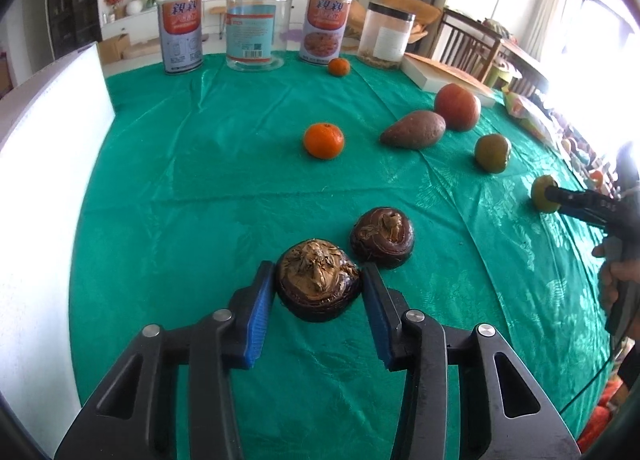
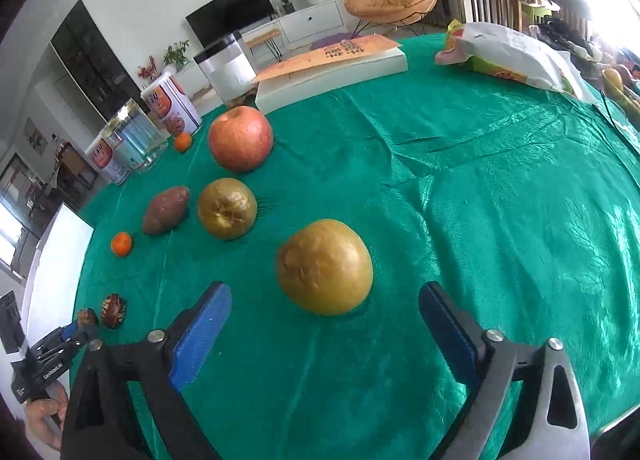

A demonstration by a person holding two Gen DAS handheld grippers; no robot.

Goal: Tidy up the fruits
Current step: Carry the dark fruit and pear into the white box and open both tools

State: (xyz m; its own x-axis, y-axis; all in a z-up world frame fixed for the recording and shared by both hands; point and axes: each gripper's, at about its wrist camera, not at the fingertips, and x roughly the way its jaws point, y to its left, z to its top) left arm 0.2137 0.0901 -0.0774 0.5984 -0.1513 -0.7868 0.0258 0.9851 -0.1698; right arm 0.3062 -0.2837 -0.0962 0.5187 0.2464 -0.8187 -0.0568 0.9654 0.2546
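Note:
On the green tablecloth (image 1: 200, 180) my left gripper (image 1: 318, 265) is shut on a dark brown water chestnut (image 1: 318, 284), with a blue pad against each side of it. A second water chestnut (image 1: 382, 236) lies just beyond. Farther off lie a mandarin (image 1: 324, 140), a sweet potato (image 1: 414, 128), a red apple (image 1: 457, 106) and a brownish pear (image 1: 493, 152). My right gripper (image 2: 325, 286) stands open around a yellow-brown pear (image 2: 324, 266); its pads are clear of the fruit on both sides. A second pear (image 2: 227, 208) sits behind it.
Two cans (image 1: 180, 36), a clear jar (image 1: 254, 28), a black-lidded jar (image 1: 386, 36) and a small mandarin (image 1: 339, 67) line the far edge. A white box (image 2: 332, 68) and a printed bag (image 2: 508, 56) lie at the back right. A white board (image 1: 48, 180) stands at the left.

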